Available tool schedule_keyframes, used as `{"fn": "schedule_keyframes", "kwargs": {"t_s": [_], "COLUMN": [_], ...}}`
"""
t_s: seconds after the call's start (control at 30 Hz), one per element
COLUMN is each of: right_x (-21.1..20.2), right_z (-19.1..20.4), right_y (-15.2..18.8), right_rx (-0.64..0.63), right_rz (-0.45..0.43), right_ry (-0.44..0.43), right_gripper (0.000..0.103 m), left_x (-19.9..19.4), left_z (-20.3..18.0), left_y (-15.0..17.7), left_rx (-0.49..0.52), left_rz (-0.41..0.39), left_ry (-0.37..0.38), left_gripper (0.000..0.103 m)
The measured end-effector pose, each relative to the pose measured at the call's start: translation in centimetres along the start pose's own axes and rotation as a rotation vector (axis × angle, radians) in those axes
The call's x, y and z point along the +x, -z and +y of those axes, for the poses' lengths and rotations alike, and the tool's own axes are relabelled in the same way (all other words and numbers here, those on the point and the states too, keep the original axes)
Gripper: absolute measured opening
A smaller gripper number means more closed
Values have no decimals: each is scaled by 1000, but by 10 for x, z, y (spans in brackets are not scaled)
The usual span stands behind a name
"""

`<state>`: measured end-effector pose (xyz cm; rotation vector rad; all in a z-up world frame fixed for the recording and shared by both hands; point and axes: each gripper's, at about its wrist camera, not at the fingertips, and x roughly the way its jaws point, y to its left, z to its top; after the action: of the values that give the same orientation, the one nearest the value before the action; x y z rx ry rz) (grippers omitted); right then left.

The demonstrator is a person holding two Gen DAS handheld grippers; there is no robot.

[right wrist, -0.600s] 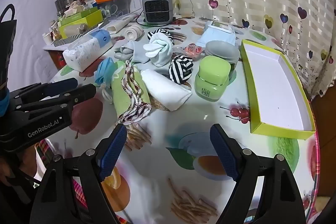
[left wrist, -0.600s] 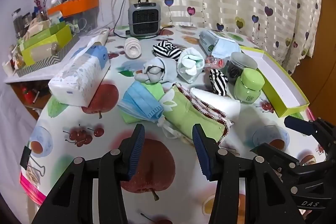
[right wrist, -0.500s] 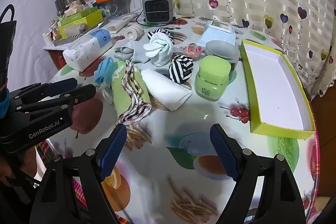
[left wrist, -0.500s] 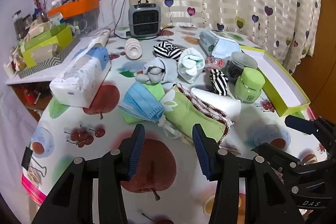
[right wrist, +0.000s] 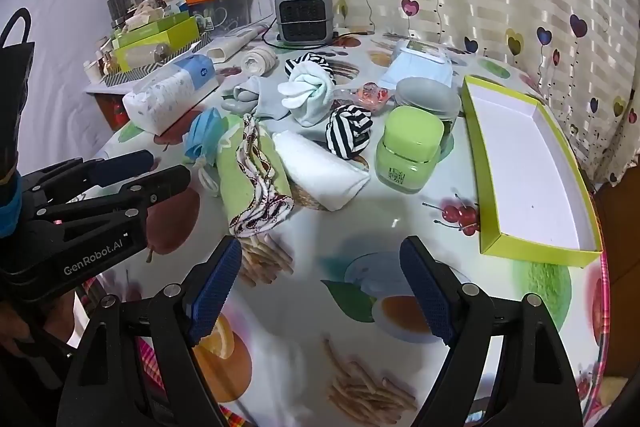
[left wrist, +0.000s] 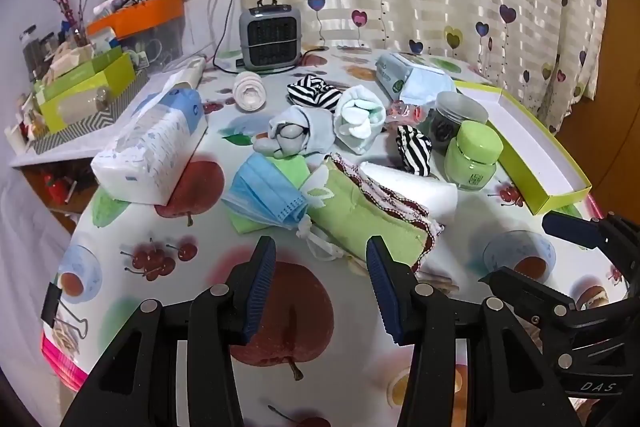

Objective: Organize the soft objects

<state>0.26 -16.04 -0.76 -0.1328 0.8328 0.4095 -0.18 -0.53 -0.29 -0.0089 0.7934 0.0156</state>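
Blue ribbed pads of the left gripper stand moderately spread and hold nothing, poised above the fruit-print tablecloth just short of the green towel and the blue face mask; the right gripper is spread wider, also holding nothing, over bare cloth. Beyond lie the white rolled cloth, striped sock ball, mint sock roll and grey sock bundle, clustered together mid-table, with the green jar beside them. Only the right view shows the whole floor of the lime tray, holding nothing; the left view alone shows the binder clip at the table edge.
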Motion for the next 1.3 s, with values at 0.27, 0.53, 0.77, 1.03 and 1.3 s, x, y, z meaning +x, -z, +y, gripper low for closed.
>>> {"fn": "schedule_keyframes", "kwargs": {"t_s": [0.27, 0.53, 0.77, 1.03, 1.3], "right_x": [2, 2, 2, 2, 2], "right_z": [1, 2, 2, 2, 2], "right_y": [1, -1, -2, -2, -3], "right_rx": [-4, -6, -5, -5, -3], "right_rz": [5, 5, 5, 5, 0], "right_ry": [-2, -2, -2, 0, -4], "right_gripper": [82, 82, 82, 82, 82], "left_x": [1, 5, 5, 6, 7], "left_z": [1, 1, 1, 3, 5], "left_y": [1, 3, 4, 3, 2], "left_rx": [-1, -1, -7, -13, -25], "left_rz": [2, 5, 5, 20, 25], "left_ry": [4, 19, 8, 23, 15], "left_gripper": [46, 46, 46, 46, 46]}}
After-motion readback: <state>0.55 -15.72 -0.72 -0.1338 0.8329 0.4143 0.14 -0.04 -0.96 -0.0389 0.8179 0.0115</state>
